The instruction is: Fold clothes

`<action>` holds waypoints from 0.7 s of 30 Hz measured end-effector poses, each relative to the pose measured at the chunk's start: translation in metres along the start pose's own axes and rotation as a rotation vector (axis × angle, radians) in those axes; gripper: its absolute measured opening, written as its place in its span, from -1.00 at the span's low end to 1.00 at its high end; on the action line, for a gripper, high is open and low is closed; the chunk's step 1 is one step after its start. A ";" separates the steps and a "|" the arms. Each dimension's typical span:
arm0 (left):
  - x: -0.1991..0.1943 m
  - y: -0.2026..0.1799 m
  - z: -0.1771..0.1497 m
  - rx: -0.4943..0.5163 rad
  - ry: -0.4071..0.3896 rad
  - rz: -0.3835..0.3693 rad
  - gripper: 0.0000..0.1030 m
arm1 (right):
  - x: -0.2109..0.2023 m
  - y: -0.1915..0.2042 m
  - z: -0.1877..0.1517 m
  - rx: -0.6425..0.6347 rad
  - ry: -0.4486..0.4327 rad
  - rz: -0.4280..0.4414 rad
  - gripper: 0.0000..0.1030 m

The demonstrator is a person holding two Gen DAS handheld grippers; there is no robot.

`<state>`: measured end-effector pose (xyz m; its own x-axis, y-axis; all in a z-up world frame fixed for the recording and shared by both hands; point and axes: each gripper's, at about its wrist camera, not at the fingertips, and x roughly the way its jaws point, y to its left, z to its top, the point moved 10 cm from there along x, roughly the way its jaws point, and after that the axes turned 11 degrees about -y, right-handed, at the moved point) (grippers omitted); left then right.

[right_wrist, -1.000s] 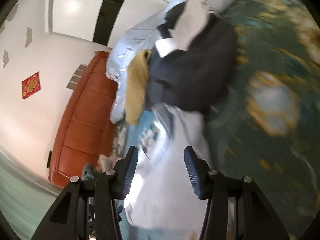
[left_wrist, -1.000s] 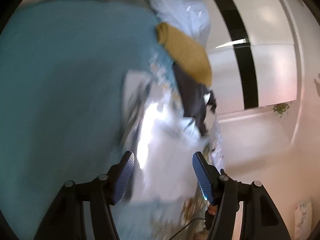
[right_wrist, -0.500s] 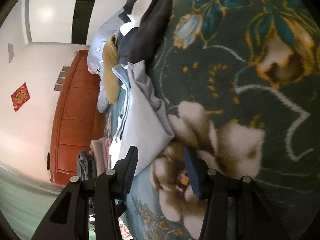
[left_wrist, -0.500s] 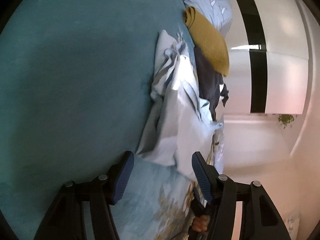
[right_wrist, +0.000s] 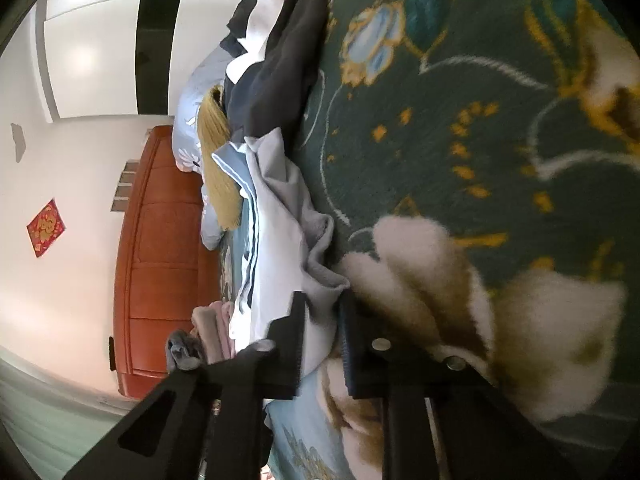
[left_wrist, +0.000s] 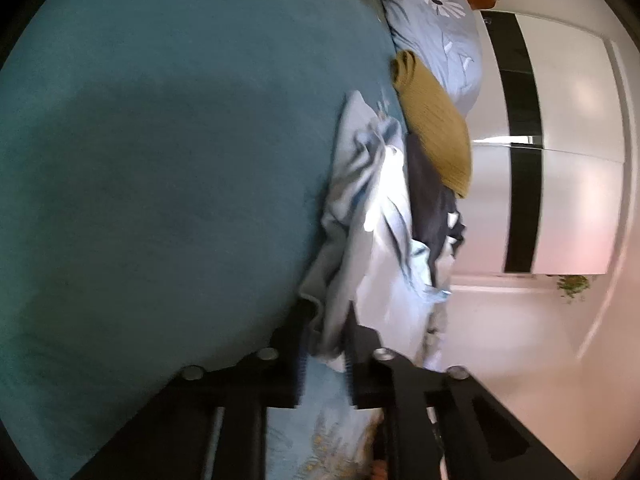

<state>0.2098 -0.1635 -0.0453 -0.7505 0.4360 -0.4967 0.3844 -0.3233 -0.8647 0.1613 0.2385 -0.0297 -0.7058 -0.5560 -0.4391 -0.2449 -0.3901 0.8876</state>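
A crumpled light grey-blue garment (left_wrist: 360, 208) lies on the bed and reaches back toward a pile of clothes. In the left wrist view my left gripper (left_wrist: 326, 320) has its jaws closing, and a fold of the garment's near edge is pinched between the pads. The right wrist view shows the same garment (right_wrist: 276, 216) from its other side. There my right gripper (right_wrist: 322, 308) is also closing, with the grey hem squeezed between its pads. Both grippers sit low over the bedcover.
Behind the garment lie a mustard knit (left_wrist: 436, 136), a dark navy garment (right_wrist: 276, 68) and a pale blue pillow (left_wrist: 444, 28). A teal blanket (left_wrist: 180, 160) and a dark floral bedcover (right_wrist: 480, 120) cover the bed. An orange-brown headboard (right_wrist: 160, 248) and folded pink clothes (right_wrist: 214, 332) are on the right wrist view's left side.
Both grippers stood open around the garment's edge half a second ago. Now both have sunk toward the bed and closed on the fabric.
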 end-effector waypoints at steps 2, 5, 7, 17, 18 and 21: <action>-0.011 -0.002 0.010 0.014 -0.036 -0.001 -0.90 | 0.000 0.004 0.001 0.008 -0.004 0.005 -0.89; -0.037 -0.017 0.027 0.081 -0.109 -0.013 -0.99 | -0.010 0.019 0.007 -0.010 -0.047 0.039 -0.91; -0.051 -0.029 0.037 0.125 -0.137 -0.026 -0.99 | -0.018 0.033 0.009 -0.040 -0.066 0.083 -0.92; -0.042 -0.015 0.007 0.122 -0.010 0.010 -0.75 | -0.034 0.043 0.001 -0.078 -0.073 0.097 -0.94; -0.039 -0.014 0.002 0.108 0.000 0.014 -0.40 | -0.034 0.042 0.000 -0.081 -0.073 0.093 -0.94; -0.032 -0.007 -0.008 0.059 0.017 0.026 0.11 | -0.033 0.041 -0.002 -0.080 -0.069 0.092 -0.94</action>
<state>0.2355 -0.1686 -0.0236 -0.7309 0.4408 -0.5210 0.3715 -0.3834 -0.8456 0.1756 0.2397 0.0214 -0.7678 -0.5409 -0.3435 -0.1254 -0.3989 0.9084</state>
